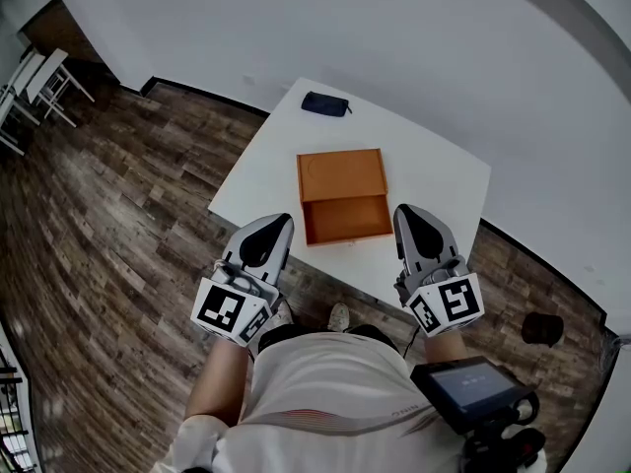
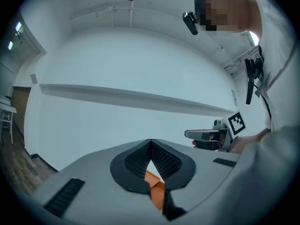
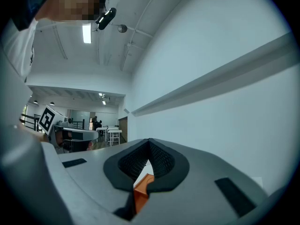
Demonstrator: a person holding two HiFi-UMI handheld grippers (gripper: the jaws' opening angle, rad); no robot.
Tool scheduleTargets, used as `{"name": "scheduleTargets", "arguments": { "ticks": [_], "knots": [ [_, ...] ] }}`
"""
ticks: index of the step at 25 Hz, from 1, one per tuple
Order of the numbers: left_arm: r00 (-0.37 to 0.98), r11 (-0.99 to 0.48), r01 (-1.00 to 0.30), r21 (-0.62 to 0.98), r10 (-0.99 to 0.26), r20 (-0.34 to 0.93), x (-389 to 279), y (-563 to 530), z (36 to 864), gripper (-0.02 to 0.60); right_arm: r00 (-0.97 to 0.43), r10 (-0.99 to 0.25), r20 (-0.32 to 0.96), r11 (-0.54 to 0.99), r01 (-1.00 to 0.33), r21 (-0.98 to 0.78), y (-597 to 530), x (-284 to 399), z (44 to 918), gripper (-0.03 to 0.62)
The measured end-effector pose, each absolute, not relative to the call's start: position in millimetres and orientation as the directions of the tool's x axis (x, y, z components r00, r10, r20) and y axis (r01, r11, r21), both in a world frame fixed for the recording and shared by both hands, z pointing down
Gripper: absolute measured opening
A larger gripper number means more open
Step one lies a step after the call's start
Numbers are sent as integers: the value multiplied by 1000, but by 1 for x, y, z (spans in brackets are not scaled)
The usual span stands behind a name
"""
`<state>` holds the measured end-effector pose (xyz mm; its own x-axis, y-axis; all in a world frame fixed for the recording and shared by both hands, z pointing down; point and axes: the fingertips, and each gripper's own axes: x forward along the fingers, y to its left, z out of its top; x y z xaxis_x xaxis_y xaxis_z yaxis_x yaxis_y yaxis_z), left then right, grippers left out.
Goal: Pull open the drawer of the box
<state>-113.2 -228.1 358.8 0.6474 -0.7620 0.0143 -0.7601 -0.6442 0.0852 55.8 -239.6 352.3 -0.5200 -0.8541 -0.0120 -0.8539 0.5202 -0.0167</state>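
Note:
An orange box (image 1: 341, 175) lies on the white table (image 1: 434, 166), and its drawer (image 1: 345, 220) stands pulled out toward me, showing an empty orange inside. My left gripper (image 1: 279, 221) hangs just left of the drawer at the table's near edge, jaws together with nothing in them. My right gripper (image 1: 407, 212) sits just right of the drawer, also shut and empty. In the left gripper view the pads (image 2: 136, 161) meet, and a sliver of the orange box (image 2: 157, 189) shows below them. The right gripper view shows the same, with orange box (image 3: 141, 191) under the closed pads (image 3: 161, 161).
A dark pouch (image 1: 324, 104) lies at the table's far edge. White chairs (image 1: 39, 82) stand far left on the wood floor. A black device (image 1: 473, 387) hangs at my right hip. A white wall runs behind the table.

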Motion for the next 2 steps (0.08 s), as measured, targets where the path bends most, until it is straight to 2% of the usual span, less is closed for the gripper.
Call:
{"name": "scheduleTargets", "arguments": {
  "ticks": [2],
  "knots": [
    [648, -645, -760, 87, -762, 14, -114, -227, 360, 9, -520, -854, -9, 520, -854, -14, -239, 56, 353, 3]
  ]
}}
